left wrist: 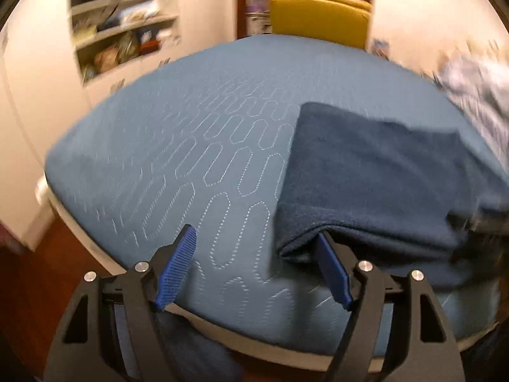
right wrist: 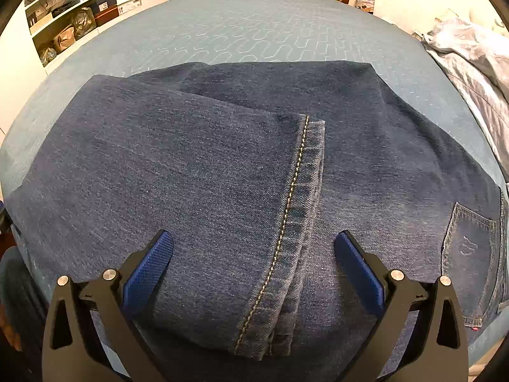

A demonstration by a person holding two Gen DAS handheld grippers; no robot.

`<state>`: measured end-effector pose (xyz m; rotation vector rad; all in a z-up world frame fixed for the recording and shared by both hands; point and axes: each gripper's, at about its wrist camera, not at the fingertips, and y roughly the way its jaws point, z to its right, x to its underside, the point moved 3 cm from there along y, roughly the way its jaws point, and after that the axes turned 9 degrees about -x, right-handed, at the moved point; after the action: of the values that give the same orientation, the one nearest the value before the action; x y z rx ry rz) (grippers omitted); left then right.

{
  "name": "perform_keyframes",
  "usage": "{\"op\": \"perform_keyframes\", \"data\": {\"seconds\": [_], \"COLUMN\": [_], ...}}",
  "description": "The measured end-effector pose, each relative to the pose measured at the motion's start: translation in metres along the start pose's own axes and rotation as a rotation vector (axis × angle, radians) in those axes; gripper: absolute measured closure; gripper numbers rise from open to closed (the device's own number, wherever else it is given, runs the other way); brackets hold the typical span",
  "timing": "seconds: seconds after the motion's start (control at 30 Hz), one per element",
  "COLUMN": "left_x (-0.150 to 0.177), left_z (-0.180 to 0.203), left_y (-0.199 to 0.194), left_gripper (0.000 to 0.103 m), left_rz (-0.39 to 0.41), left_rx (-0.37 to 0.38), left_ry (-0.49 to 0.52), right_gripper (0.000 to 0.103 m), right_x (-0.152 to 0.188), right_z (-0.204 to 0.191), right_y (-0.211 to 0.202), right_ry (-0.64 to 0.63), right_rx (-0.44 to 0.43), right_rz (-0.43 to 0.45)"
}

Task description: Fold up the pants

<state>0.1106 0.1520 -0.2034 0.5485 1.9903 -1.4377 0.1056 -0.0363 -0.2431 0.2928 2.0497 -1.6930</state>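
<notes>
Dark blue jeans (right wrist: 222, 159) lie folded on a blue quilted bed cover (right wrist: 248, 25). The leg end with its stitched hem (right wrist: 292, 203) is laid over the upper part, and a back pocket (right wrist: 470, 248) shows at the right. My right gripper (right wrist: 253, 251) is open, its jaws either side of the hem, just above the cloth. In the left wrist view the folded jeans (left wrist: 375, 172) lie to the right. My left gripper (left wrist: 257, 248) is open at their left folded edge; its right finger (left wrist: 332, 270) sits under the fold's lip, the left finger over bare cover (left wrist: 191, 146).
A yellow chair (left wrist: 318, 16) stands behind the bed. Open shelves (right wrist: 79, 12) with boxes and bags are at the left wall. A pale crumpled cloth (right wrist: 474, 63) lies at the bed's right side. The bed's near edge (left wrist: 286, 350) is right below my left gripper.
</notes>
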Motion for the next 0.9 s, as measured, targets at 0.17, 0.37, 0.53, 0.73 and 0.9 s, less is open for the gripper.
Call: {"op": "perform_keyframes", "data": {"seconds": [0.17, 0.37, 0.53, 0.73, 0.9], "left_x": [0.025, 0.018, 0.02, 0.013, -0.041], "left_z": [0.029, 0.03, 0.025, -0.011, 0.001], "left_y": [0.004, -0.008, -0.02, -0.033, -0.032], "left_gripper": [0.023, 0.021, 0.019, 0.026, 0.081], "left_rz": [0.188, 0.207, 0.209, 0.126, 0.121], "left_rx": [-0.276, -0.257, -0.141, -0.067, 0.196], "left_ry": [0.566, 0.581, 0.507, 0.367, 0.178], "right_gripper": [0.005, 0.005, 0.005, 0.005, 0.005], "right_x": [-0.003, -0.003, -0.002, -0.002, -0.004], "right_z": [0.003, 0.002, 0.001, 0.001, 0.016], "right_y": [0.001, 0.002, 0.002, 0.001, -0.022], "right_ry": [-0.001, 0.002, 0.004, 0.01, 0.092], "right_rx": [-0.004, -0.001, 0.003, -0.009, -0.033], "right_rz": [-0.004, 0.001, 0.005, 0.01, 0.112]}}
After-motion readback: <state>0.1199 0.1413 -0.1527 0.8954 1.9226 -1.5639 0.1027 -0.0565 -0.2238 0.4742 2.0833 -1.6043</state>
